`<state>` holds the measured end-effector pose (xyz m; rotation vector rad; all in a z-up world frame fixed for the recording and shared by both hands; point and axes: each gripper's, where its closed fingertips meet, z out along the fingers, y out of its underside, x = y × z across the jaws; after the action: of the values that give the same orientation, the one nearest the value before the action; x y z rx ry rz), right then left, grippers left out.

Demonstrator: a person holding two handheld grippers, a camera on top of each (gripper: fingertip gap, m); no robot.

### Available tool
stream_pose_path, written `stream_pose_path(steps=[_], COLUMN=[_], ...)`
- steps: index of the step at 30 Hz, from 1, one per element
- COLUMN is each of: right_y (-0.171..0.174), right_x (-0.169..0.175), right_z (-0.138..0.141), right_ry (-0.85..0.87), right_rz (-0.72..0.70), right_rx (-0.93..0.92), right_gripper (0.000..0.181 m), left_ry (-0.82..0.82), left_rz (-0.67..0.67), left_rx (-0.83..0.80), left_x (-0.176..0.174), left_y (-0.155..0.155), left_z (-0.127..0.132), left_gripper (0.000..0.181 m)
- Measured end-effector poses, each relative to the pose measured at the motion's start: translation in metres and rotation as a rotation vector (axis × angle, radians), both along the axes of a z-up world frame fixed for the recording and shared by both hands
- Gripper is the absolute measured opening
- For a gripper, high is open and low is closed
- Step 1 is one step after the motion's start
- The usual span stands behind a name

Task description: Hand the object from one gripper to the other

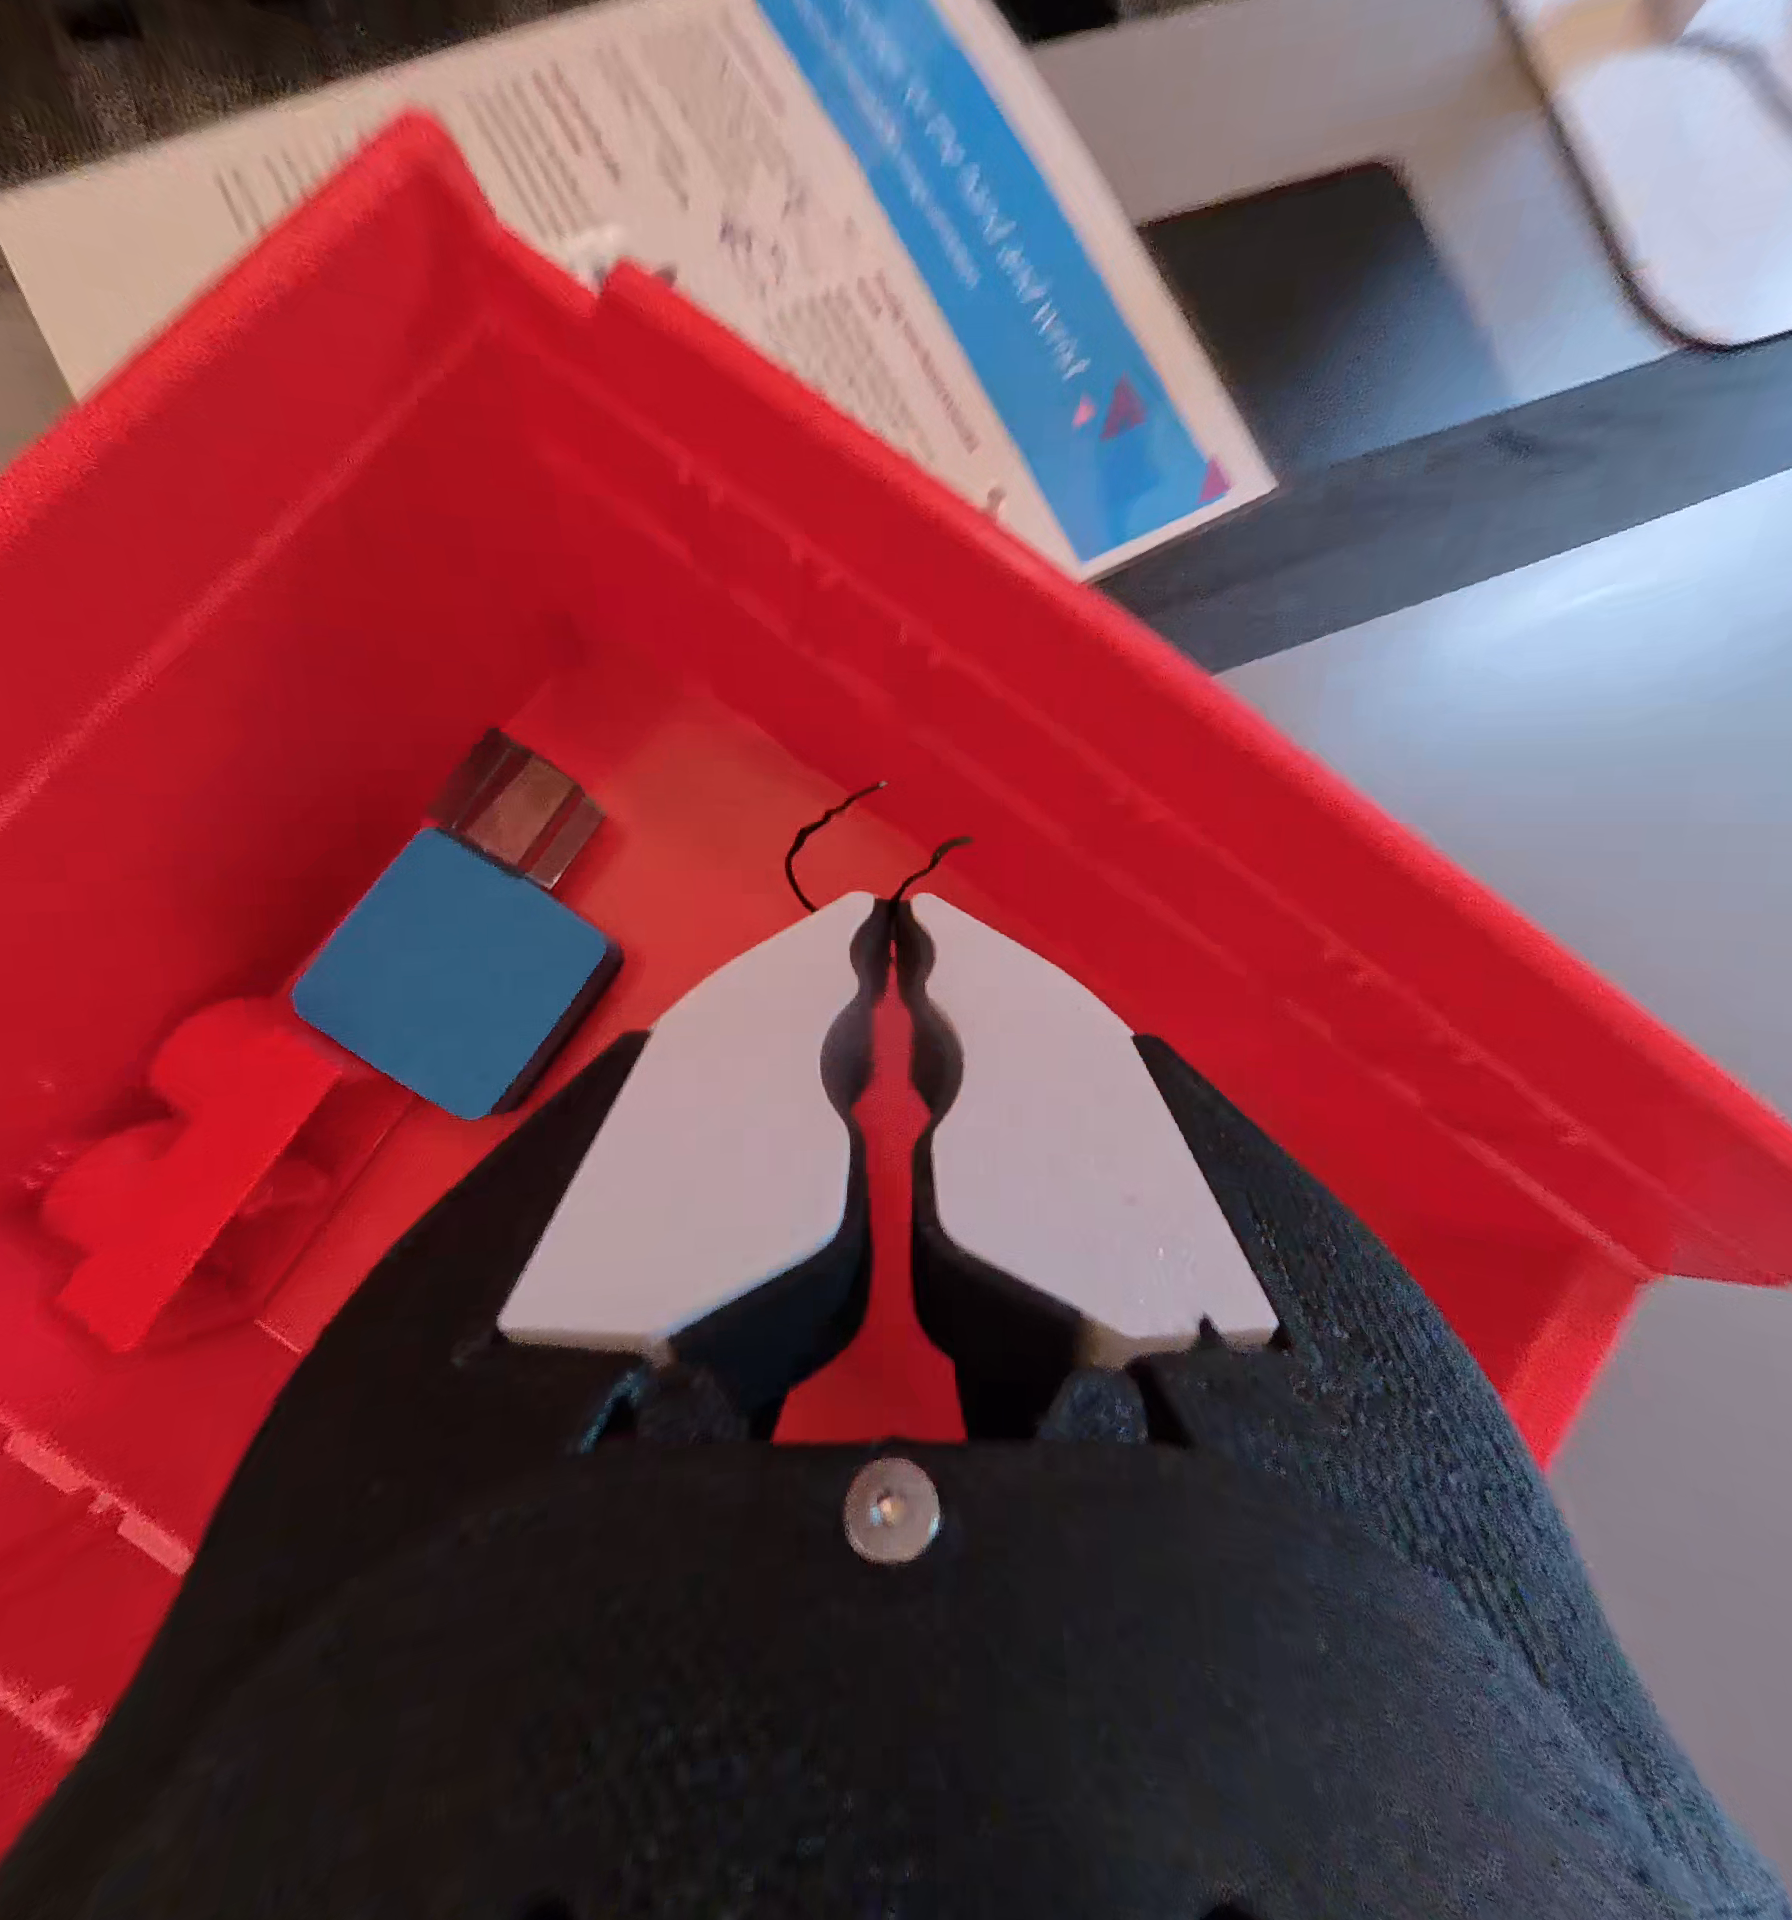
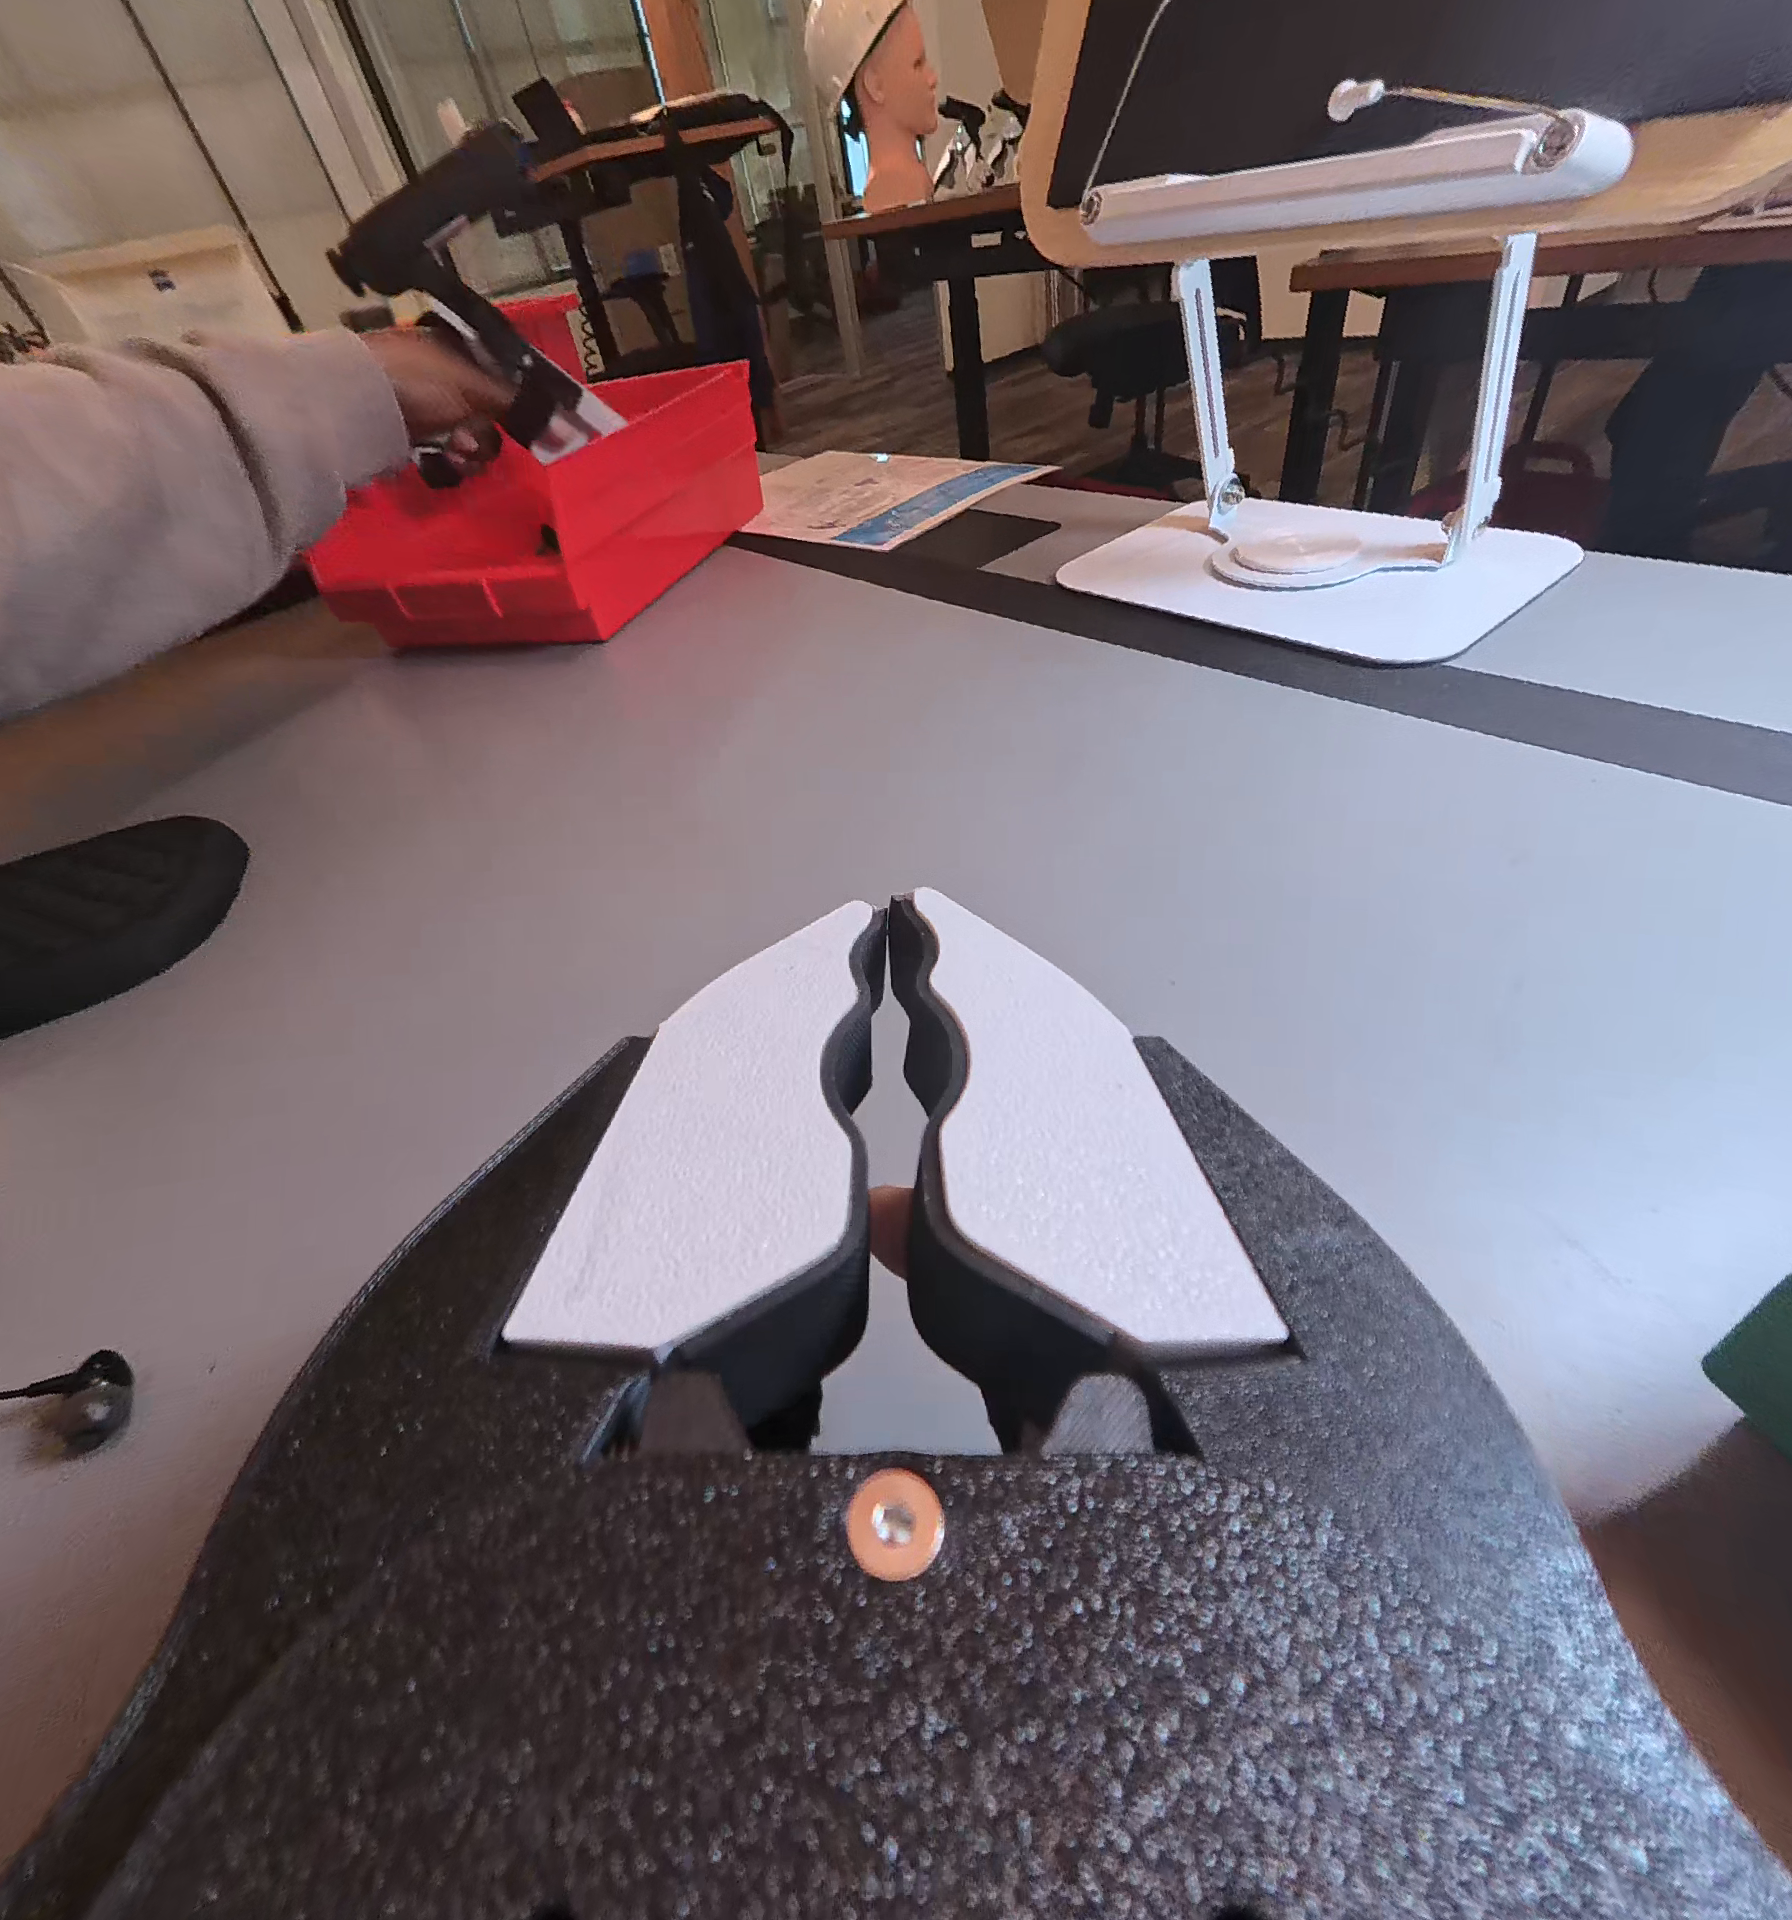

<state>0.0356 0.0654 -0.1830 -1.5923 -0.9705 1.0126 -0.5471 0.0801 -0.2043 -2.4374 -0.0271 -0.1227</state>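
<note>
The red bin (image 1: 372, 582) serves as the landmark. At its left end, on the floor, lies a red plastic piece (image 1: 185, 1174); just right of it, touching, a blue square block (image 1: 450, 997) with a small dark metallic block (image 1: 518, 821) at its far corner. Right of these, the left gripper (image 1: 893, 906) reaches into the bin with its fingertips pressed together, and two thin black wire ends (image 1: 819, 842) curl out from the tips; whether they are pinched there or only lie behind is hard to tell. Beyond the bin's far wall rests a white-and-blue printed sheet (image 1: 871, 229).

In the right wrist view, a grey sleeve (image 2: 123, 499) leads to the bin (image 2: 643, 488), the sheet (image 2: 902, 499) just right of it, then a white stand (image 2: 1328, 582) farther right. Well apart from the bin, nearer the camera, the right gripper (image 2: 890, 920) hovers over the grey table (image 2: 1287, 935), its tips touching with nothing between them.
</note>
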Motion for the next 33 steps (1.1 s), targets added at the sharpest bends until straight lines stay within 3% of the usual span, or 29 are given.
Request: stream_pose_path(steps=[1, 5, 9, 13, 17, 20, 24, 27, 30, 33], right_y=[-0.001, -0.009, -0.015, -0.026, -0.048, -0.060, -0.075, -0.084, -0.098, -0.108], right_x=[0.000, -0.001, -0.001, -0.011, -0.032, -0.052, -0.079, -0.088, -0.087, -0.087], right_z=[0.001, 0.008, 0.018, 0.037, 0.073, 0.108, 0.171, 0.206, 0.206, 0.186], right_ry=[0.002, 0.011, 0.030, 0.089, 0.132, 0.114, 0.113, 0.120, 0.114, 0.120], right_rz=[0.003, 0.014, 0.019, 0.077, 0.221, 0.284, 0.353, 0.441, 0.590, 0.726], right_rx=[0.005, 0.032, 0.064, 0.075, 0.109, 0.241, 0.443, 0.426, 0.301, 0.205], right_gripper=[0.000, 0.000, 0.000, 0.003, 0.011, 0.016, 0.018, 0.018, 0.019, 0.021], left_ry=[-0.013, -0.080, -0.189, -0.318, -0.498, -0.636, -0.735, -0.759, -0.773, -0.803], left_rz=[-0.011, -0.100, -0.265, -0.495, -0.779, -0.979, -1.198, -1.337, -1.435, -1.497], left_rx=[0.030, 0.153, 0.313, 0.455, 0.584, 0.652, 0.688, 0.680, 0.664, 0.627], left_x=[0.005, 0.038, 0.098, 0.184, 0.288, 0.358, 0.429, 0.466, 0.487, 0.497], left_y=[-0.001, -0.006, -0.011, -0.026, -0.056, -0.082, -0.107, -0.123, -0.137, -0.144], left_z=[0.010, 0.052, 0.104, 0.151, 0.189, 0.210, 0.229, 0.233, 0.223, 0.210], left_gripper=[0.001, 0.001, 0.001, 0.001, 0.001, 0.001, 0.000, 0.001, 0.000, 0.000])
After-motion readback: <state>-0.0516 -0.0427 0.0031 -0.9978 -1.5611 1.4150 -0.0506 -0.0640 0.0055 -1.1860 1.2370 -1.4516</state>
